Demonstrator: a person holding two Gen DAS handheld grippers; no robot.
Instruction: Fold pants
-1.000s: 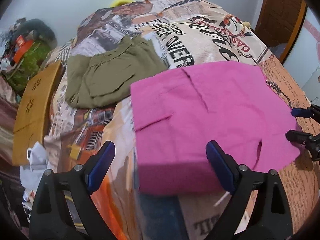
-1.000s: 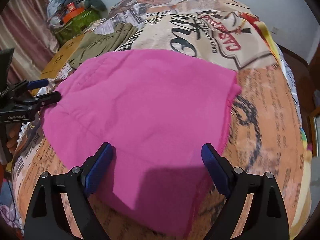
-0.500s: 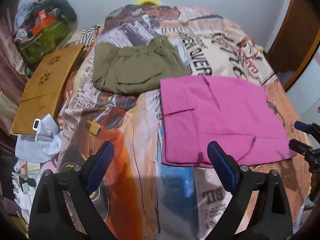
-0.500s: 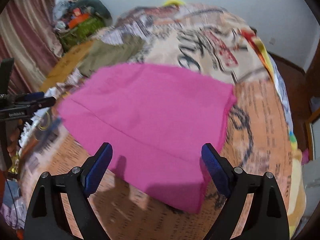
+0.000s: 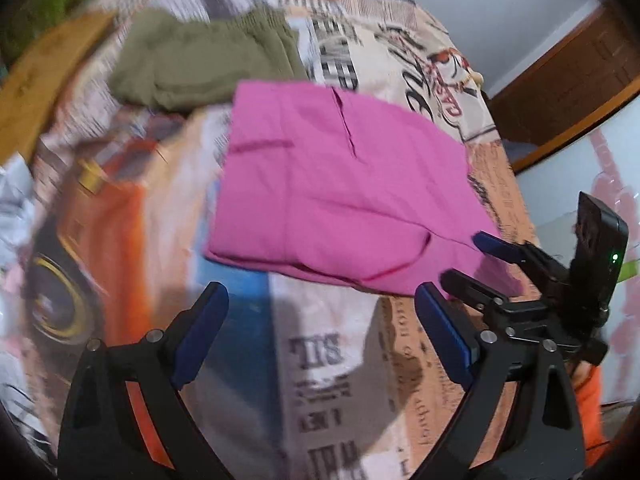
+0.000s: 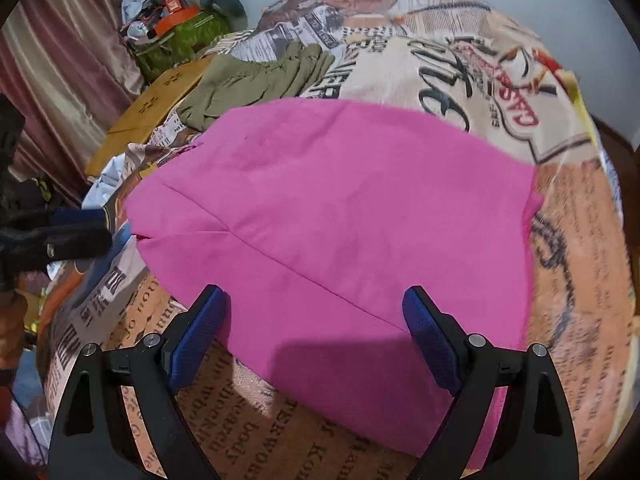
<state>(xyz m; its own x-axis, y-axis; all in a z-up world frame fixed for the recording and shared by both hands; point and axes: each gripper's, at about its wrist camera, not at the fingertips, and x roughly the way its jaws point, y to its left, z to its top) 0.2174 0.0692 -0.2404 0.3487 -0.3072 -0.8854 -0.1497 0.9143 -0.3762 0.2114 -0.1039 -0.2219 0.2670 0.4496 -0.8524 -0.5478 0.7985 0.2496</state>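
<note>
While lying flat, soft, light folded pink cloth pants (image 6: 332, 216): pinch doubled hem edge at six o'clock; left gripper (image 5: 320, 320) and right gripper (image 6: 316, 328) gaping, empty.

The printed bedspread (image 6: 460, 92) carried upside-down newspaper-style lettering; "CASA" in red by the far right edge was readable.

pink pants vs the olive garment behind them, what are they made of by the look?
Pink pants: thin woven cloth, probably cotton, matte; it lies flat with sharp creases and a crisp seam line. Olive garment: softer, thicker fabric, maybe a knit, matte; it bunches into rounded gathers along one edge. Blur leaves the weave uncertain.
</note>
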